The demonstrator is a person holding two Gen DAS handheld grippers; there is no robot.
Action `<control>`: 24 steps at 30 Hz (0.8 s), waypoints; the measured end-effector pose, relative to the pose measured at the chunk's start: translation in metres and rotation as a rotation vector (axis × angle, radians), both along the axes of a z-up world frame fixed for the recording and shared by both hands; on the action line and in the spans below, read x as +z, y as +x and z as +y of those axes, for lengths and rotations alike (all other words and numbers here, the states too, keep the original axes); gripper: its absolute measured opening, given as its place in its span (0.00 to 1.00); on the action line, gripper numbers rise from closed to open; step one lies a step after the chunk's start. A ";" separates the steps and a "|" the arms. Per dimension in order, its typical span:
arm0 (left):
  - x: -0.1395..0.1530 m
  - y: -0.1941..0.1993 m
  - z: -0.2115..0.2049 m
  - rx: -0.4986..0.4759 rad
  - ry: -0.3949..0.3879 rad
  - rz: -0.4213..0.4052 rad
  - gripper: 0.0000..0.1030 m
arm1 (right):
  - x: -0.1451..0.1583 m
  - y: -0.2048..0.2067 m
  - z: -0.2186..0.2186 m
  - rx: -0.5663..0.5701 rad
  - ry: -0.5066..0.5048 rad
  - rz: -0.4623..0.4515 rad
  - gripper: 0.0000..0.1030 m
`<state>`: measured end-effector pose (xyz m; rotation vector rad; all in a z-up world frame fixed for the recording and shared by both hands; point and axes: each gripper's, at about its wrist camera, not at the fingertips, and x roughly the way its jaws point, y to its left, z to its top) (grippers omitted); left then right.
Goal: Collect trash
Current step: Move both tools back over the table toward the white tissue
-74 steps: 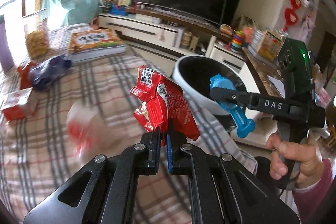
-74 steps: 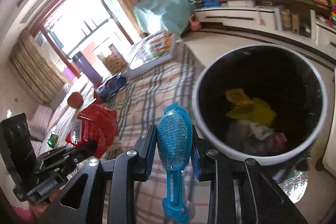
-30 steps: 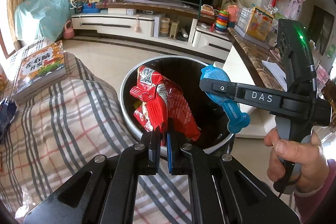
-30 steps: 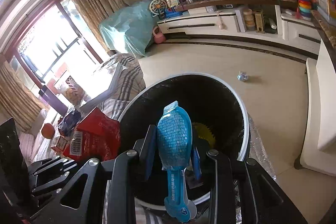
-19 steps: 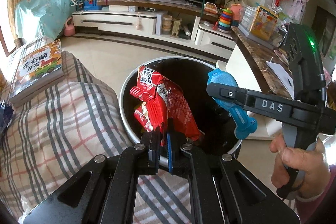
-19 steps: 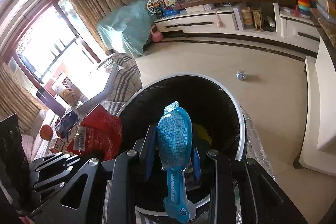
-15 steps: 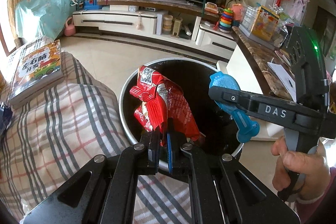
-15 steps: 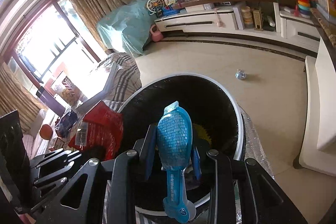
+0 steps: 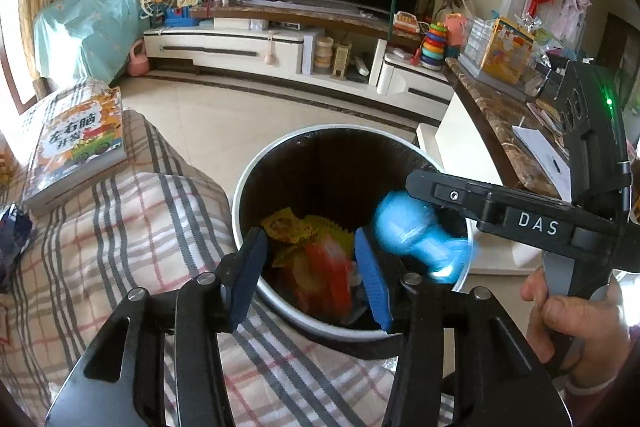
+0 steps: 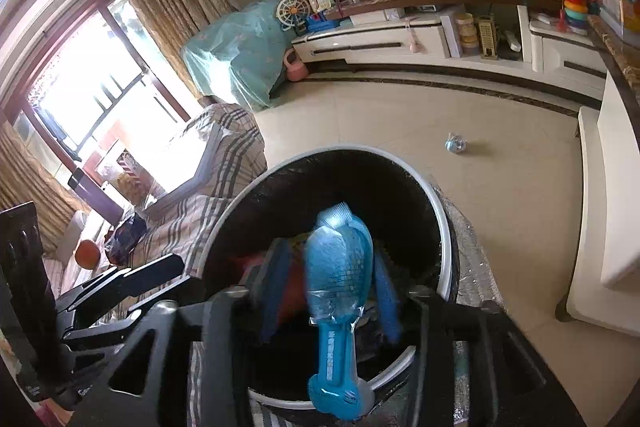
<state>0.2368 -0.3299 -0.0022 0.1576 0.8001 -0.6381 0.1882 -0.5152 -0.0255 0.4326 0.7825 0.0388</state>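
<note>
- Below both grippers, one bin (image 9: 256, 183), black inside with a white rim: yellow wrappers (image 9: 296, 227) and a red packet (image 9: 328, 271) lie in it.
- Left gripper (image 9: 308, 279): jaws opening, apart, nothing between them.
- Right gripper (image 10: 326, 287): jaws opening; one blue packet (image 10: 340, 267) blurred between them over the bin, pads off it.

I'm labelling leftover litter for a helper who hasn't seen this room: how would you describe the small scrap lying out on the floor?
Start from the white-rimmed black trash bin beside the plaid-covered sofa. On the bare cream floor tiles beyond it, toward the white TV cabinet, lies a small crumpled pale-blue wrapper. It is the only loose item on that open stretch of floor.
</note>
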 end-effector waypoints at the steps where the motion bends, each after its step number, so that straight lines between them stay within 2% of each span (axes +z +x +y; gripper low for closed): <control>1: 0.002 -0.003 0.003 0.005 -0.003 -0.005 0.47 | 0.002 -0.001 0.000 -0.001 -0.001 -0.005 0.51; 4: 0.004 -0.012 0.015 0.017 -0.016 -0.013 0.51 | 0.007 -0.008 0.002 -0.006 0.001 -0.025 0.58; 6: 0.006 -0.019 0.024 0.031 -0.028 -0.020 0.54 | 0.012 -0.014 0.006 -0.013 -0.006 -0.043 0.71; 11: 0.007 -0.036 0.055 0.066 -0.057 -0.021 0.56 | 0.017 -0.031 0.026 -0.014 -0.014 -0.069 0.86; 17: 0.007 -0.059 0.104 0.122 -0.102 -0.006 0.57 | 0.019 -0.047 0.062 0.015 -0.015 -0.095 0.88; 24: -0.006 -0.078 0.157 0.202 -0.109 0.026 0.57 | 0.010 -0.055 0.106 0.080 0.002 -0.088 0.89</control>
